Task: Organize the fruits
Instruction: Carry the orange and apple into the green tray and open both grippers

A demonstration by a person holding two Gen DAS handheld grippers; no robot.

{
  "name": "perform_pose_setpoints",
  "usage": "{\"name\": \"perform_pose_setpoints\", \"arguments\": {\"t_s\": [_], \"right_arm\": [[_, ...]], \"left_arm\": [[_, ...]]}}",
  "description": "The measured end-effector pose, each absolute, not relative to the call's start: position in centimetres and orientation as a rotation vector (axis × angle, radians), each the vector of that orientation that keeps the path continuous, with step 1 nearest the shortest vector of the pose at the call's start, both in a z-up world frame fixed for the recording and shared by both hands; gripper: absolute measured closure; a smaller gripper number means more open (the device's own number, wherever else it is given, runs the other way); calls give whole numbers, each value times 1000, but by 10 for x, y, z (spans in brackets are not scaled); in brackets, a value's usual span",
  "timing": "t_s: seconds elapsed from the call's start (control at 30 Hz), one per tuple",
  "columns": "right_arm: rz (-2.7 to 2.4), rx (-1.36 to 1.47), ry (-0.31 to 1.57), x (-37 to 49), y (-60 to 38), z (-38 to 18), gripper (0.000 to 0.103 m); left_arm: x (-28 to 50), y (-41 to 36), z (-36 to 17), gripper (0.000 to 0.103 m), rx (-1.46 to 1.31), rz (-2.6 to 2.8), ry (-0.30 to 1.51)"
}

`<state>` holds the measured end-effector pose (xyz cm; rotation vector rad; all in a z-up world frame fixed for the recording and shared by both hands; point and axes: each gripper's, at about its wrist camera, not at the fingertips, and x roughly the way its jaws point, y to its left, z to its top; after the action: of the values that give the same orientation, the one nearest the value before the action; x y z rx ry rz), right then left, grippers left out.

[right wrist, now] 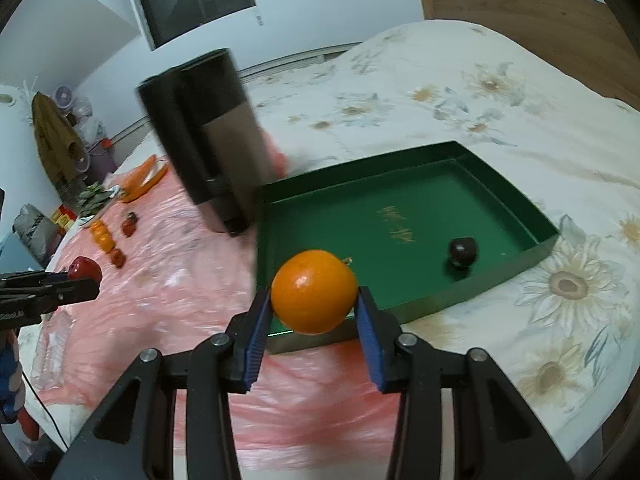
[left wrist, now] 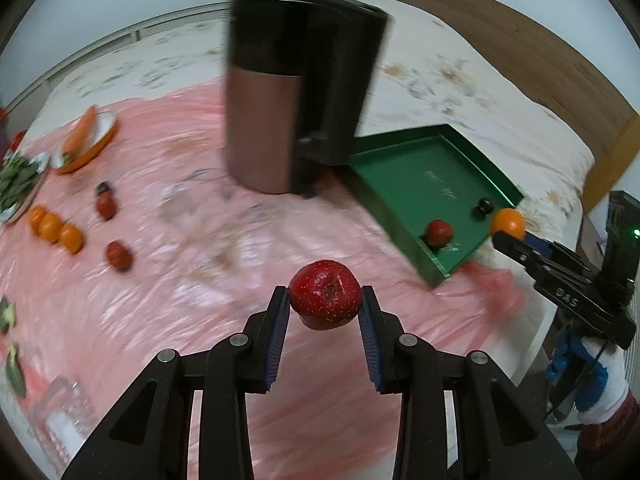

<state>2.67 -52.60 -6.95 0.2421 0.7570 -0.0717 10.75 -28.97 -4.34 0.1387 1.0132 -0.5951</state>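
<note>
Far left on the pink plastic sheet [left wrist: 168,184]: a row of oranges [left wrist: 56,230] and two loose red fruits [left wrist: 119,255], all clear of the tray.

Centre: left gripper [left wrist: 325,300] pinches a red fruit [left wrist: 325,294] at its widest girth, lifted off the sheet. Skin dark red with pale specks and a sunken, brownish crown facing the camera. Probably soft and bruisable, so a light squeeze across the equator is the hold I'd keep.

Right: right gripper [right wrist: 314,298] clamps an orange [right wrist: 314,291], glossy and round, above the near wall of the green tray [right wrist: 500,176]. Firm rind, light, but it may roll when set down.

In the tray: one red fruit [left wrist: 439,233] and a small dark fruit [right wrist: 463,251], possibly a plum; motion blur leaves that unsure.
</note>
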Motion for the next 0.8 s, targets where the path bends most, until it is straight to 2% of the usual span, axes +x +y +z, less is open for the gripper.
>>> {"name": "perform_pose_setpoints", "arguments": {"t_s": [0.33,0.8], "right_arm": [[-121,238,770,48,-573,-85,54],[-118,190,816,68,-585,-111,54]], "left_arm": [[118,-369,-49,73,213,-701,1007],[155,-456,-77,73,309,-712,1017]]}}
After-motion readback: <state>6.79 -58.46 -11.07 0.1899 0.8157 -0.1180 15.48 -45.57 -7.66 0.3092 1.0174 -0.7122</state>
